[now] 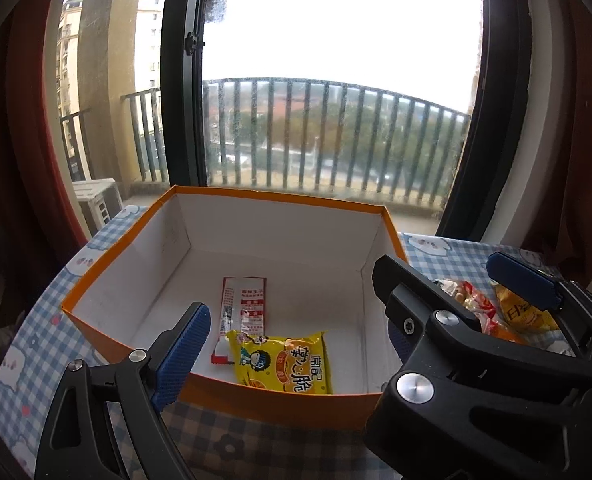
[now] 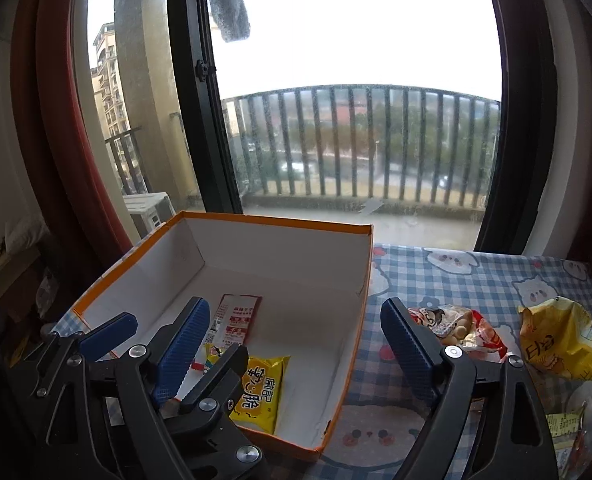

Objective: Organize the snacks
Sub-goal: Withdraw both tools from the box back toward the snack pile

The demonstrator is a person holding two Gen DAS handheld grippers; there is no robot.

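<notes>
On the checkered tablecloth (image 2: 455,276) by the window (image 1: 335,80) we see an orange box (image 1: 256,402), open-topped with a white interior, holding two snacks: a yellow packet (image 1: 284,362) flat on the floor near the front wall, and a red-and-white packet (image 1: 242,312) just behind it, their ends overlapping. Left gripper (image 1: 296,352) hovers over the box's near edge, jaws spread wide, nothing between them; the left blue pad (image 1: 182,356) sits over the front-left rim, the other finger is mostly hidden behind the right tool's black frame. Right gripper (image 2: 296,352) is also spread and empty, one pad over the box, the other over the cloth just right of the box wall. Outside the box on the cloth, right side: a clear-and-red snack bag (image 2: 461,330) just beside the right gripper's right finger, a crumpled yellow bag (image 2: 559,344) further right, apart from it, and a small yellowish packet (image 2: 565,426) near the front-right corner, partly cut off
</notes>
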